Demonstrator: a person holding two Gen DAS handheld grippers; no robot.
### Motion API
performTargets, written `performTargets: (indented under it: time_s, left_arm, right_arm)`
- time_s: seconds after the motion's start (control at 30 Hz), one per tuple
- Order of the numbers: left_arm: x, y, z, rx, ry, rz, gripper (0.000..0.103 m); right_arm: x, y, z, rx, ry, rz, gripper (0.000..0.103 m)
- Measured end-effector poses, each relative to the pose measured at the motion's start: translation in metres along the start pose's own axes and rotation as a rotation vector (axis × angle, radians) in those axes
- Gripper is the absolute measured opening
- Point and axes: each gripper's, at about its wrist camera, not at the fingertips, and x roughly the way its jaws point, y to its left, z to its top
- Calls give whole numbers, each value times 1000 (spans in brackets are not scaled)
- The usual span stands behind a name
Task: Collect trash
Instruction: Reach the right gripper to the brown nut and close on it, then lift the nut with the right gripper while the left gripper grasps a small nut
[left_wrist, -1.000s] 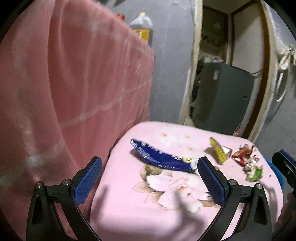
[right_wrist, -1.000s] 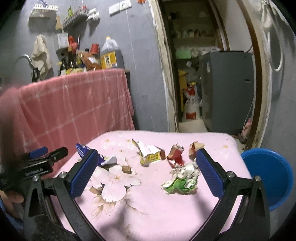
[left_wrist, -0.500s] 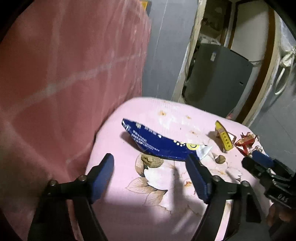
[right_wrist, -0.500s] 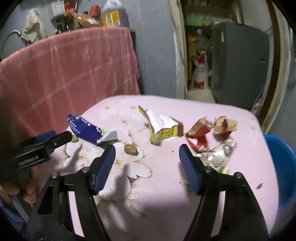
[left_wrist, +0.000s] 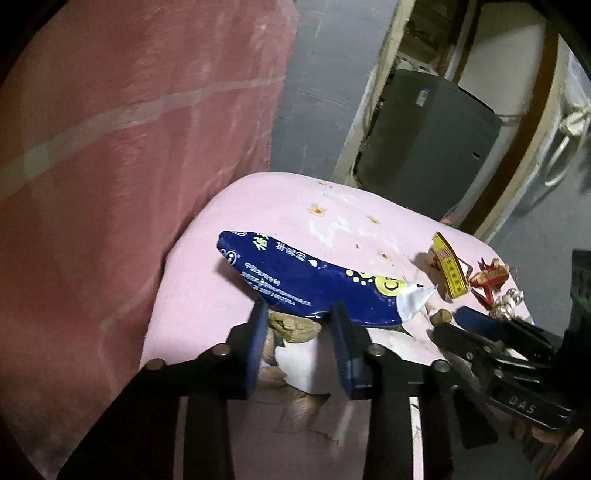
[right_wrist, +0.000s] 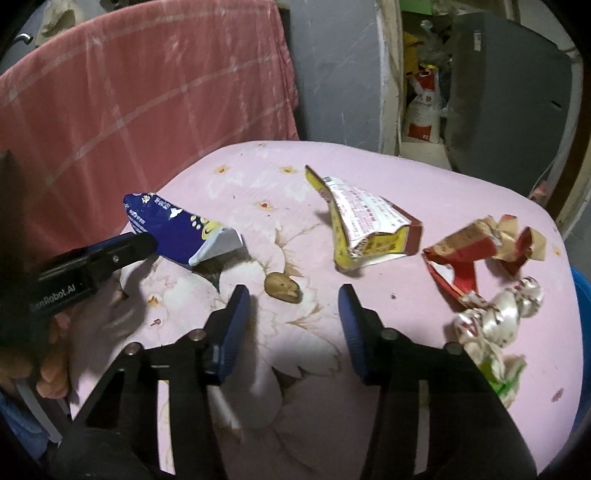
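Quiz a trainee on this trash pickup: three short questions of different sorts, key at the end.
1. True or false: the left gripper has its jaws around the blue wrapper's lower edge.
2. Which piece lies nearest ahead of the right gripper? A) nutshell B) yellow box C) red wrapper
3. Fill in: the cloth under the trash is ____.

Key: 1 true; 2 A; 3 pink

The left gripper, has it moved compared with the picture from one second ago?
Yes. The left gripper has advanced to the blue wrapper on the pink tabletop, and its jaws are narrower.
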Motion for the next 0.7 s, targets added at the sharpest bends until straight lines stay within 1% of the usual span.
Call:
performTargets:
  time_s: [0.1,0.17,0.2,0.33,0.37,0.4,0.53,0.7]
  left_arm:
    - [2,-3,0,13,4,-8,18]
    - [3,-4,-1,14,5,-11,18]
    - [3,-5,-1,13,4,-15,18]
    - [1,-10,-5,15,5,-19,18]
    - [-1,-11,-6,14,4,-21,16]
    - [-2,-12,-8,11,2,-23,10]
    - [-9,-19,-13,-3,-7,-40,10]
    - [-10,-29,-20,11,-3,-42,10]
  right_arm:
    - [2,0,3,-7,5,8,38]
    - [3,2,4,-16,12,18,23]
    - [5,3,4,-22,17,23,19]
    - [2,4,3,-26,5,33,19]
    - [0,4,2,-24,2,35,19]
    - [-2,5,1,-24,-1,36,19]
    - [-15,5,-7,-29,-28,31,19]
    - [-29,2,-15,-16,-48,28,19]
